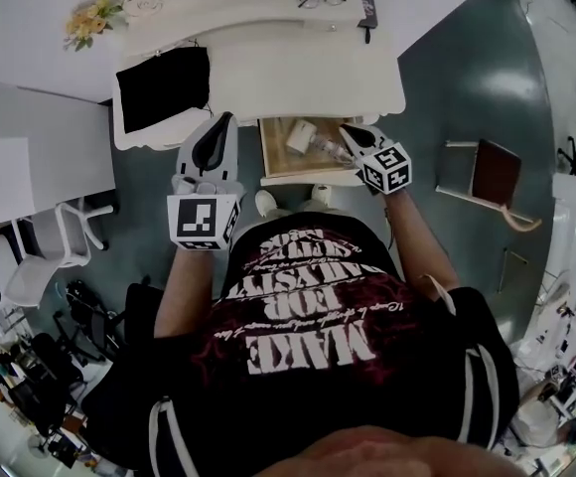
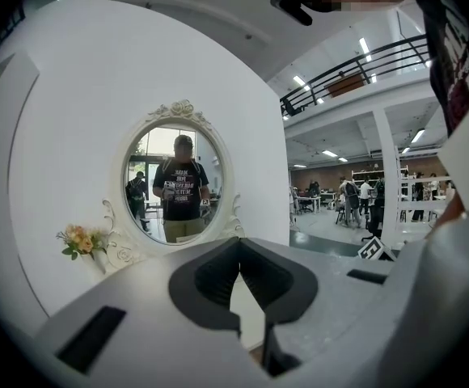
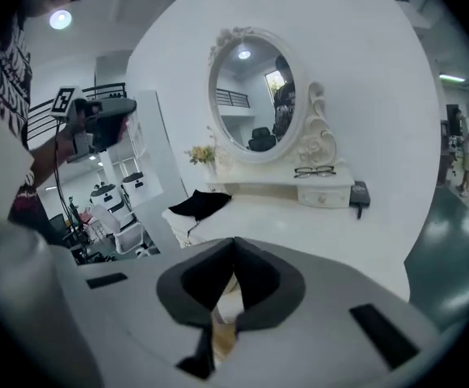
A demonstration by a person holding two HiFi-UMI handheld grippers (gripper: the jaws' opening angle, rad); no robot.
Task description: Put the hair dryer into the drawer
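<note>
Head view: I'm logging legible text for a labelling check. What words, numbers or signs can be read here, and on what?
"MAKE": large white print on the person's black shirt, seen upside down.
"FOR": the next line of print on the same shirt.
Remaining shirt lines: too blurred to read.
Cubes on the left gripper and right gripper: square black-and-white patterns only, no words.

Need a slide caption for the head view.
Shut and empty, the left gripper and right gripper hang beside the open drawer; the hair dryer lies inside.
</note>
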